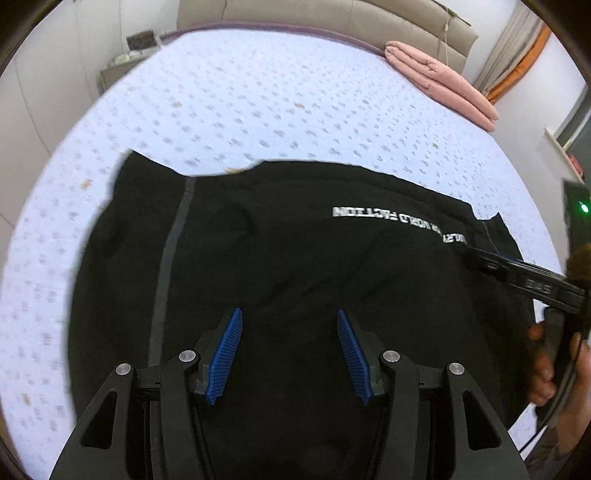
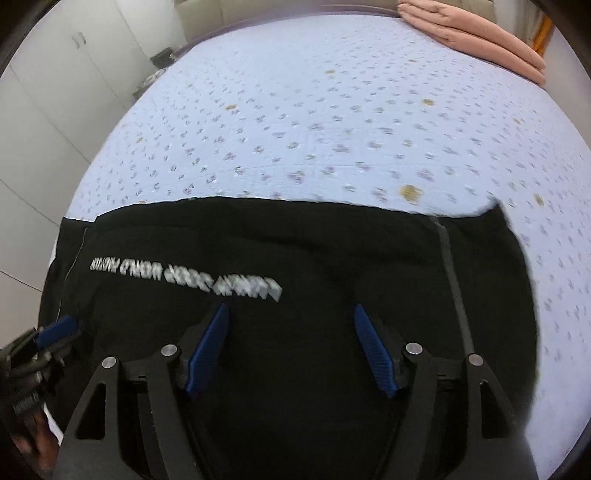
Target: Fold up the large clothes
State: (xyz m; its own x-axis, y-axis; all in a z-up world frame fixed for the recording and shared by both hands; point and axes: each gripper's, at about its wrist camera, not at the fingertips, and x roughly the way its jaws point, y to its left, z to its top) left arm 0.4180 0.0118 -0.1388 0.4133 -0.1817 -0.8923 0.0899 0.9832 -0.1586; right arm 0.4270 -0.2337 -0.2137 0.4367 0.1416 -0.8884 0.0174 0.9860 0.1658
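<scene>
**A:** What sits closest to the cameras?

**B:** Each wrist view looks down along its own two black fingers with ribbed blue pads. The left gripper [image 1: 290,356] has its jaws set well apart, with nothing pinched between them. The right gripper [image 2: 291,347] also stands wide, its pads clear of any cloth. Both hover above dark fabric.

**A:** And where is the garment?

**B:** The black garment [image 1: 295,266] lies spread on the bed, filling the lower half of both views. A line of white lettering [image 1: 388,218] runs across it, upside down to the cameras. A grey stripe [image 1: 170,251] runs lengthwise near one side. Its far edge is straight in the right view [image 2: 258,201] and a little uneven in the left one.

**A:** Do the grippers see each other?

**B:** Yes. In the left view, the right gripper comes in from the right edge over the garment, held by a person's hand [image 1: 546,369]. In the right view, the left gripper shows blurred at the lower left.

**A:** What lies beyond the garment?

**B:** A pale lilac bedspread [image 2: 314,110] with a small floral print covers the bed. At its far right corner rests a folded pink blanket [image 1: 439,81]. Behind it stands a beige padded headboard [image 1: 332,14], and white cupboard doors [image 2: 55,74] stand to the left.
</scene>
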